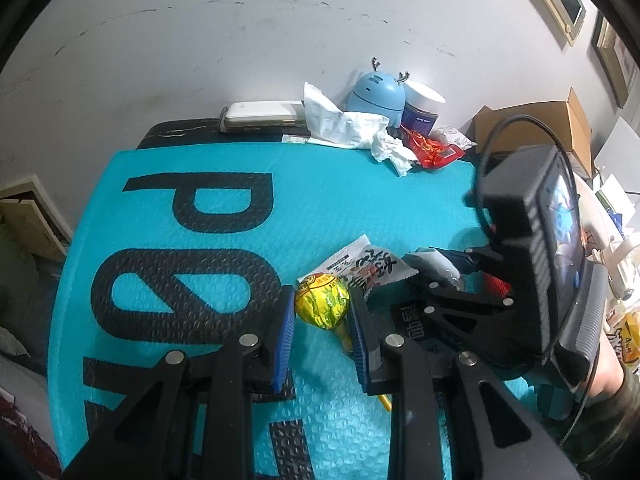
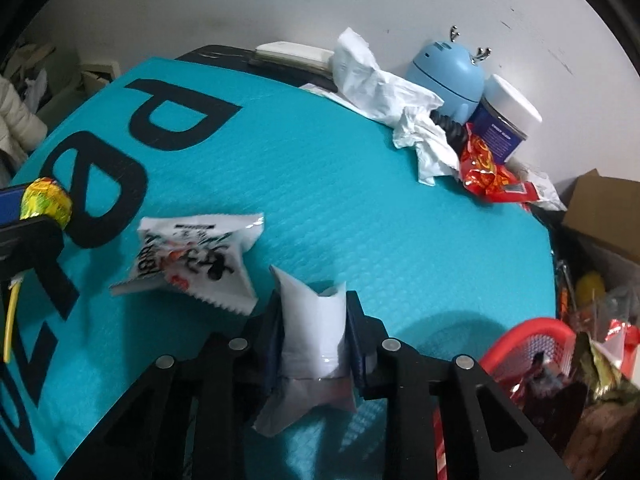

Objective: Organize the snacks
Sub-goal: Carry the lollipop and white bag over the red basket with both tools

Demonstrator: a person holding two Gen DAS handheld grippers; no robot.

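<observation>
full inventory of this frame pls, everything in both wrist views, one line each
yellow foil-wrapped lollipop: 1, yellow-green, gripped in the left tool
plain white snack pouch: 1, white, clamped in the right tool
white printed snack packet: 1, white with black and red print, flat on the mat between the tools
red foil snack bag: 1, red-orange, mat's far edge
crumpled white tissue: several pieces, white, far edge
blue antlered gadget: 1, light blue, by the wall
white-lidded jar: 1, dark blue label, beside the gadget
red mesh basket: 1, red, near right, holding snacks
cardboard box: 1, brown, far right
teal bubble mat: 1, teal with black letters, under everything
left tool: 1, black, blue pads
right tool: 1, black
</observation>
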